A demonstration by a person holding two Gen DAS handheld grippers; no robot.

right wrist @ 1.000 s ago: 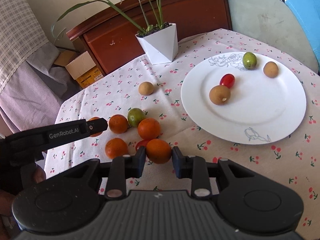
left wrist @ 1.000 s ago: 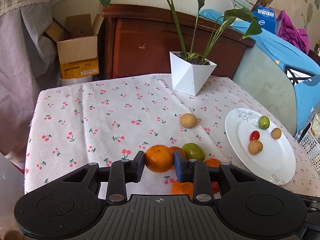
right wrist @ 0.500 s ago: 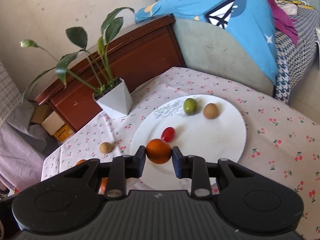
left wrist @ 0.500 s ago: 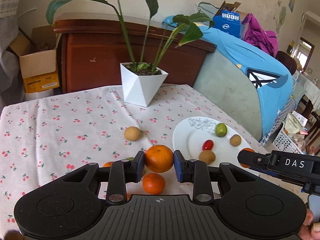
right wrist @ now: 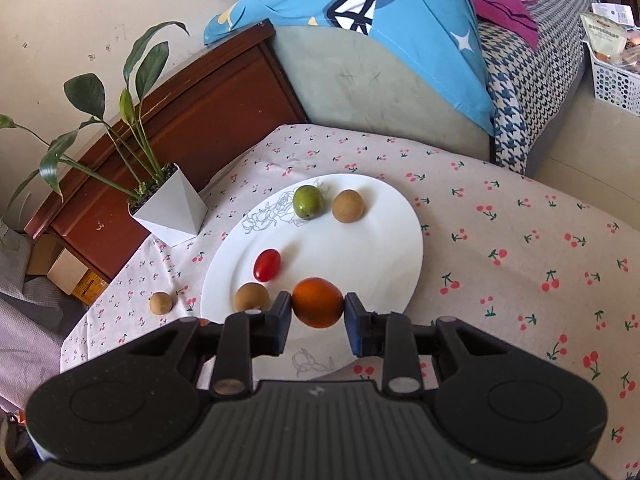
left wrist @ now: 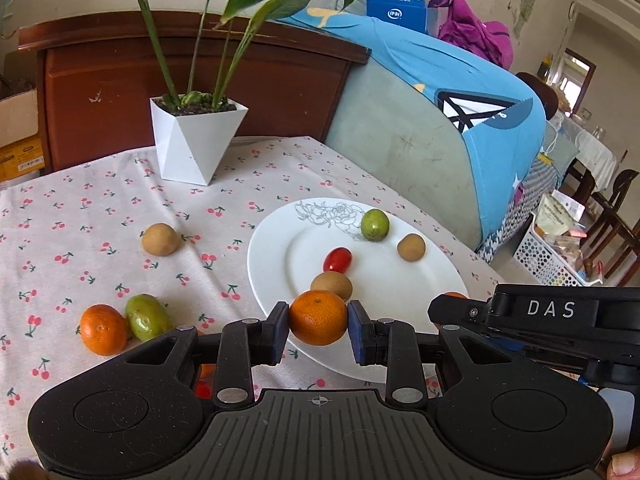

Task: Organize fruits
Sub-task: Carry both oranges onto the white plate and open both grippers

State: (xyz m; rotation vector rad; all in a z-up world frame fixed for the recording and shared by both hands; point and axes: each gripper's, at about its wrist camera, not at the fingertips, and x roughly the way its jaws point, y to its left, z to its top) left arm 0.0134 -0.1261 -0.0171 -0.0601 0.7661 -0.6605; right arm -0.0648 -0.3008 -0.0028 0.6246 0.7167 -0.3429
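Observation:
My left gripper [left wrist: 318,323] is shut on an orange [left wrist: 318,317] and holds it over the near rim of the white plate [left wrist: 424,280]. My right gripper [right wrist: 317,309] is shut on another orange [right wrist: 317,302] above the near part of the same plate [right wrist: 376,248]. The plate holds a green fruit [right wrist: 308,202], a red tomato [right wrist: 267,265] and two brown fruits [right wrist: 348,206] [right wrist: 251,297]. On the cloth to the left lie an orange [left wrist: 103,329], a green fruit [left wrist: 147,317] and a brown fruit [left wrist: 160,239]. The right gripper's body [left wrist: 536,316] shows at right in the left wrist view.
A white plant pot [left wrist: 197,140] stands at the back of the cherry-print tablecloth [left wrist: 80,216]. A wooden cabinet [left wrist: 120,76] is behind the table and a sofa with a blue cover [left wrist: 460,92] to the right. A white basket [left wrist: 548,252] sits on the floor.
Both grippers have carried their oranges rightwards from the fruit pile to above the plate. The right gripper has sunk closer to the plate.

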